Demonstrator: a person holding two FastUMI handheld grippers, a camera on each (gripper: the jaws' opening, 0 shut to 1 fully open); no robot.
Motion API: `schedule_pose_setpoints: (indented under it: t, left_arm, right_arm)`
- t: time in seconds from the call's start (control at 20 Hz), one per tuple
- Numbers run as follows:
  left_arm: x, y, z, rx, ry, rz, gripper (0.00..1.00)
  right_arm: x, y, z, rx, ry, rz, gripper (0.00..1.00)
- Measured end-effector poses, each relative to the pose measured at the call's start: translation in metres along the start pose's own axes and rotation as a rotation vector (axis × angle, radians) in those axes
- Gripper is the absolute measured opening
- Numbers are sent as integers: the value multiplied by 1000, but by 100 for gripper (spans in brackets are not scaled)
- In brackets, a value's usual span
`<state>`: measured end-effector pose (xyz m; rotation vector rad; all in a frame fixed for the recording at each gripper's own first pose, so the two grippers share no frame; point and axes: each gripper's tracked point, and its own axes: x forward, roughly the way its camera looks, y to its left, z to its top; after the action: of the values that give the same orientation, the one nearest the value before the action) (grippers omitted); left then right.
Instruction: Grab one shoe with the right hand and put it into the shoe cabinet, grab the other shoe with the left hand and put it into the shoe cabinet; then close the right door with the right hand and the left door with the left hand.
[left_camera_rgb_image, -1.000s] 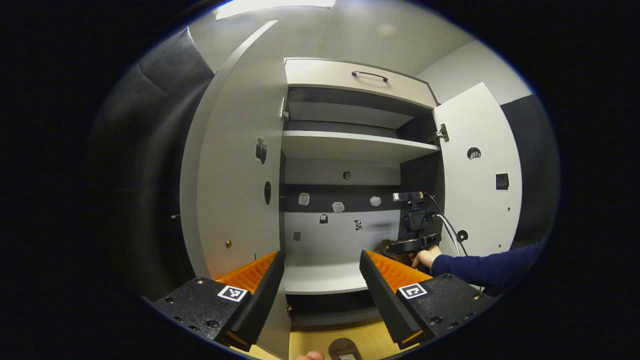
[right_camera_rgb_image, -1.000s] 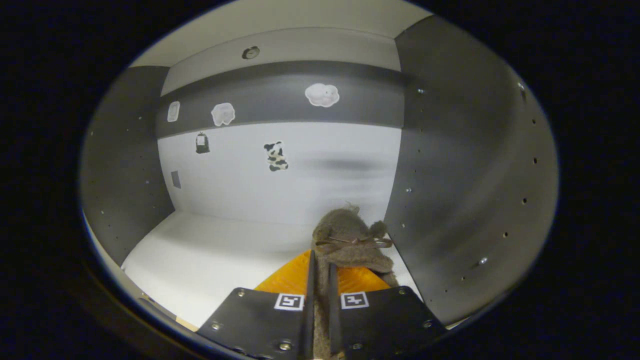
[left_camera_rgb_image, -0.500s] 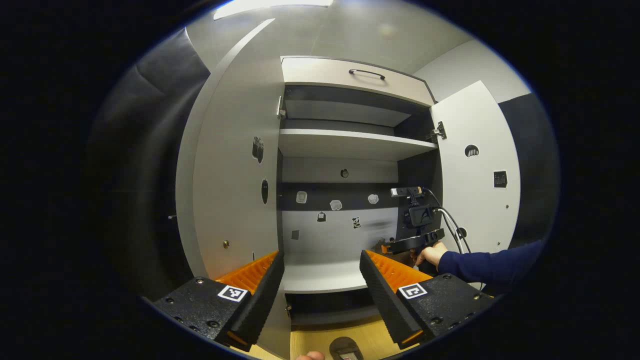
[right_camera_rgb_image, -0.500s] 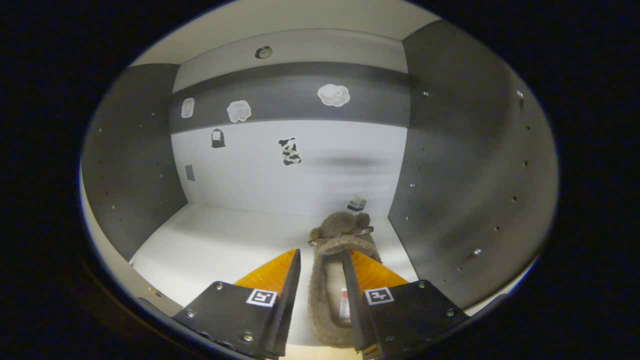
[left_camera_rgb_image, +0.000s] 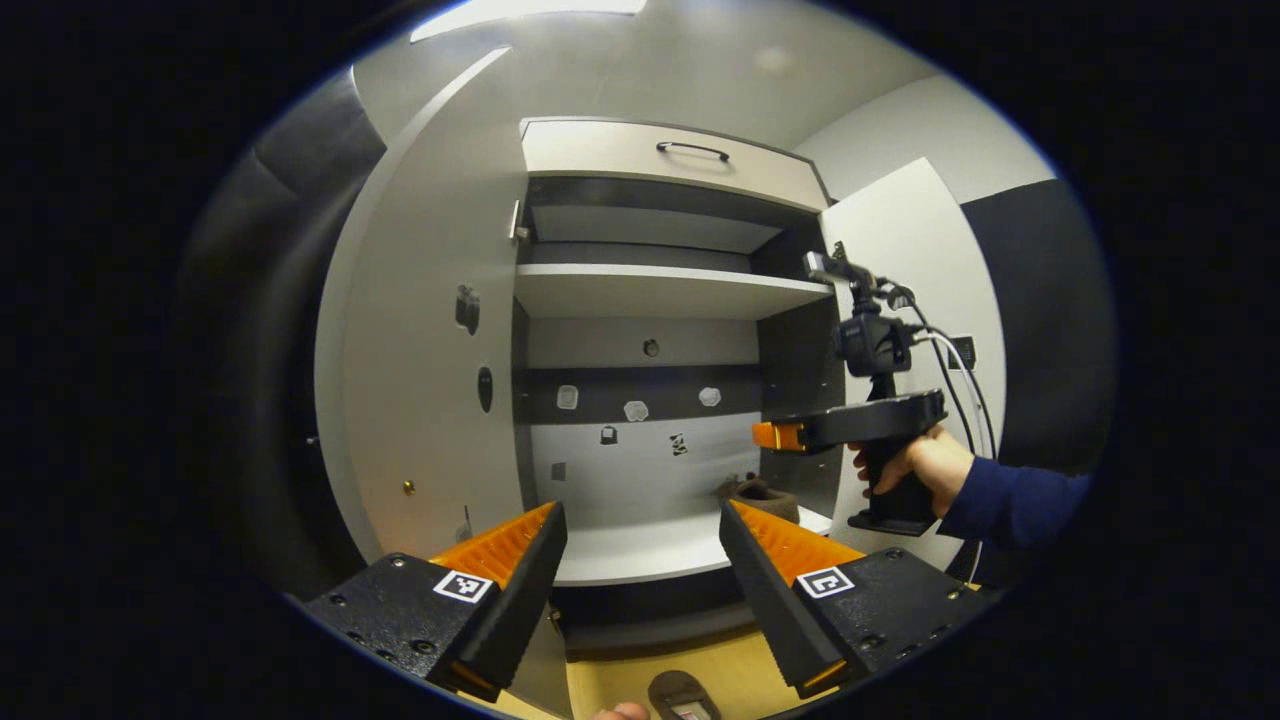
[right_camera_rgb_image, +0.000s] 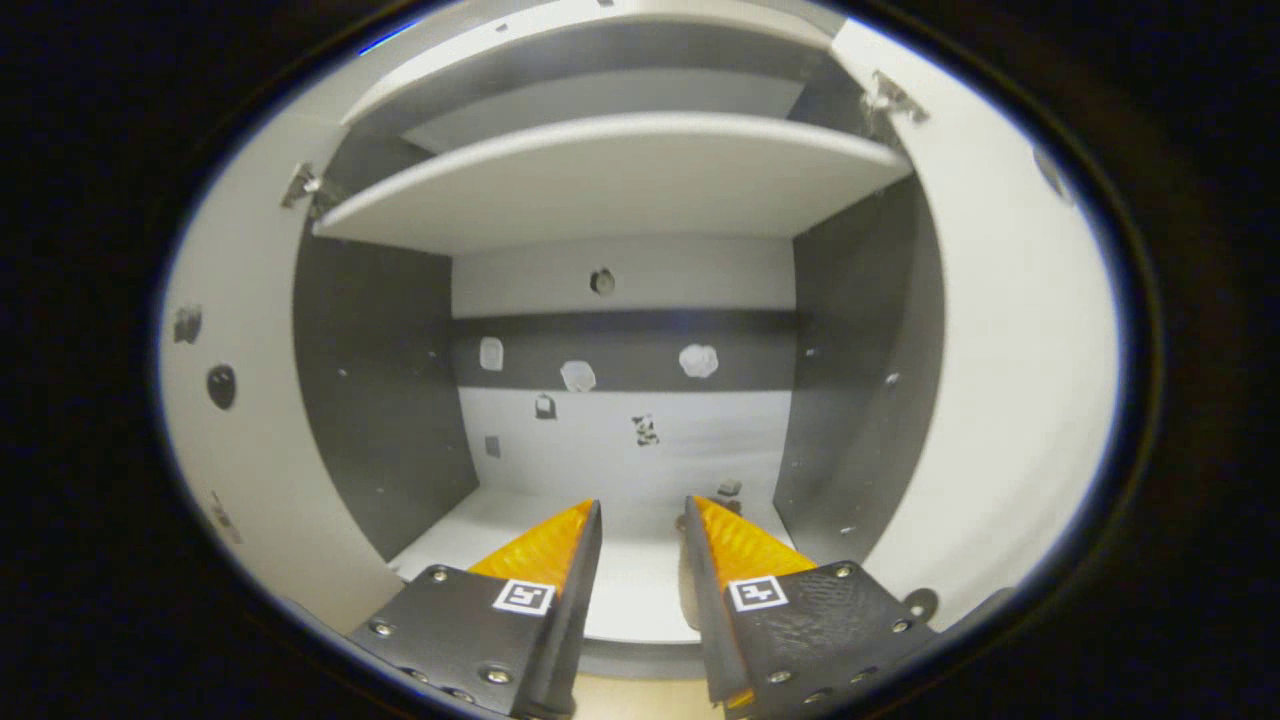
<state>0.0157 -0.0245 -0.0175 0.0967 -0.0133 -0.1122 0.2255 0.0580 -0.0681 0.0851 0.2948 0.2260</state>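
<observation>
The shoe cabinet (left_camera_rgb_image: 640, 300) has white shelves and white doors, with dark grey inner side walls. Its back panel (right_camera_rgb_image: 620, 440), ahead of the right gripper's jaws, is white with a dark grey band across it; the band carries pale, whitish stickers (right_camera_rgb_image: 698, 360), and the white area below carries small dark ones. The shoe (left_camera_rgb_image: 760, 495), beyond the left gripper's jaws on the lower shelf, is brown and fuzzy. The floor (left_camera_rgb_image: 610, 685) below the left jaws is light wood-toned. The sleeve (left_camera_rgb_image: 1010, 500) to their right is navy blue.
</observation>
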Motion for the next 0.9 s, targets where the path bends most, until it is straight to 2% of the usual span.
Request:
schedule_pose_setpoints:
  t: [0.15,0.35,0.55,0.9]
  left_arm:
    - [0,-17,-12,-12,25,-57,94]
    - [7,-33,-41,-7,84,-115,95]
    - [19,-48,-77,12,149,-161,95]
    - [34,-66,-159,-17,277,-222,95]
  right_arm:
    - [-51,7,34,-20,-66,-3,48]
    - [-113,-2,70,-60,-154,-52,48]
    - [-162,-9,80,-53,-191,-91,49]
    - [-218,-33,96,-19,-243,-158,49]
